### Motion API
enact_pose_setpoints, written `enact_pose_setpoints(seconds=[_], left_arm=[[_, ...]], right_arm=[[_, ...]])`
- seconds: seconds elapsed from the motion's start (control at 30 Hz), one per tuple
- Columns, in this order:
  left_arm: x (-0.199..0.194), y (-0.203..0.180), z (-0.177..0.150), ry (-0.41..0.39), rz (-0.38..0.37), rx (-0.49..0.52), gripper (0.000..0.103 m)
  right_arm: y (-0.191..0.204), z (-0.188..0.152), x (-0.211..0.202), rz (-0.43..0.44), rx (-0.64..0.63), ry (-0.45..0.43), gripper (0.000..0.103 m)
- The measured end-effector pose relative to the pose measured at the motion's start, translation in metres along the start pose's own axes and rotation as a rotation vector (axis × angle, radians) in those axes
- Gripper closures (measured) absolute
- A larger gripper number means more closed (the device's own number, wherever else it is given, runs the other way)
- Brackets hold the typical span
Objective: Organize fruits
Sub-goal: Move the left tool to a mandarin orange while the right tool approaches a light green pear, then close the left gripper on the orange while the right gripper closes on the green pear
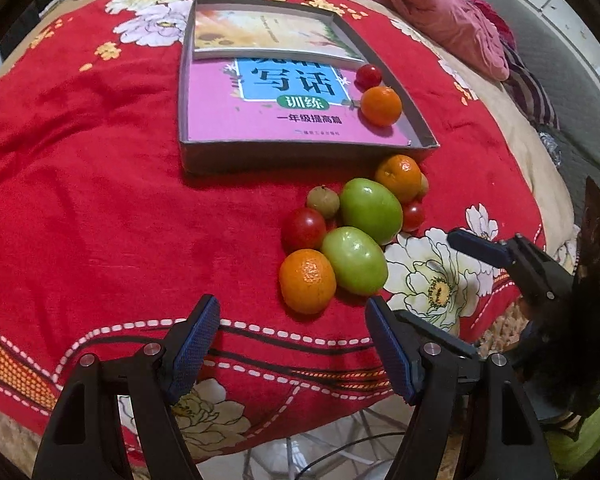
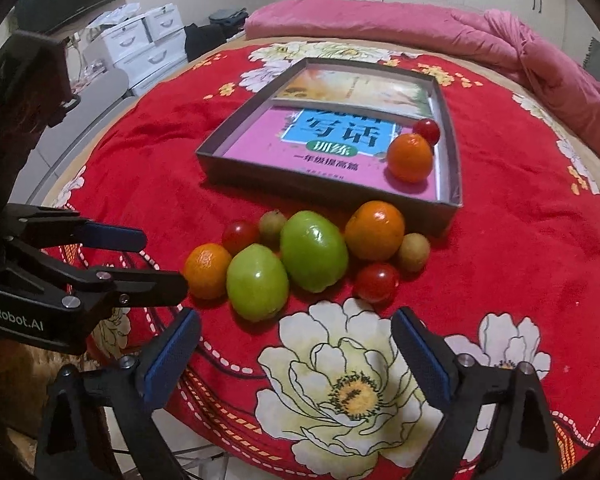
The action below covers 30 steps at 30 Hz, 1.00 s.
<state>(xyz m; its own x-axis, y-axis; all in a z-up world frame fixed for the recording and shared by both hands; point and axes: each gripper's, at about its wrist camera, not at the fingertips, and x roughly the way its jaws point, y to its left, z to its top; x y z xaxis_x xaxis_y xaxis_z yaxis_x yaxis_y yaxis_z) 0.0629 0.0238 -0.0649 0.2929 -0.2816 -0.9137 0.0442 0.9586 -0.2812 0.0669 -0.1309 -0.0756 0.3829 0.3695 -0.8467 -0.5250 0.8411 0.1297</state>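
A grey shallow box (image 1: 308, 152) on the red floral blanket holds books, an orange (image 1: 381, 106) and a small red tomato (image 1: 368, 76). In front of it lies a cluster: two green fruits (image 2: 314, 250), (image 2: 257, 282), two oranges (image 2: 374, 230), (image 2: 207, 270), two red tomatoes (image 2: 377, 282), (image 2: 240, 236) and two small brownish fruits (image 2: 414, 257). My left gripper (image 1: 291, 299) stands open just short of the near orange (image 1: 307, 280), nothing between its pads. My right gripper (image 2: 296, 314) is open below the green fruits, over a white flower print.
The blanket (image 2: 140, 184) covers a round surface whose near edge drops off right behind both grippers. A pink quilt (image 2: 500, 36) is heaped at the back and right. White drawers (image 2: 144, 44) stand far left. The left gripper (image 2: 160, 260) reaches in beside the left orange.
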Motion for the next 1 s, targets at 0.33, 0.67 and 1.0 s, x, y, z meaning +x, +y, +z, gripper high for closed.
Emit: enact_pose_setpoints(seconds=[0.33, 0.67, 1.0], left_arm=[[0.022, -0.002, 0.009, 0.037, -0.047, -0.001, 0.055], [0.036, 0.006, 0.014, 0.064, -0.07, -0.047, 0.059], [0.032, 0.019, 0.015, 0.048, -0.089, -0.078, 0.061]], right_arm=[[0.0, -0.002, 0.01, 0.055, -0.003, 0.017, 0.033], [0.008, -0.002, 0.018, 0.062, -0.04, 0.01, 0.048], [0.02, 0.005, 0.029, 0.098, -0.065, 0.007, 0.05]])
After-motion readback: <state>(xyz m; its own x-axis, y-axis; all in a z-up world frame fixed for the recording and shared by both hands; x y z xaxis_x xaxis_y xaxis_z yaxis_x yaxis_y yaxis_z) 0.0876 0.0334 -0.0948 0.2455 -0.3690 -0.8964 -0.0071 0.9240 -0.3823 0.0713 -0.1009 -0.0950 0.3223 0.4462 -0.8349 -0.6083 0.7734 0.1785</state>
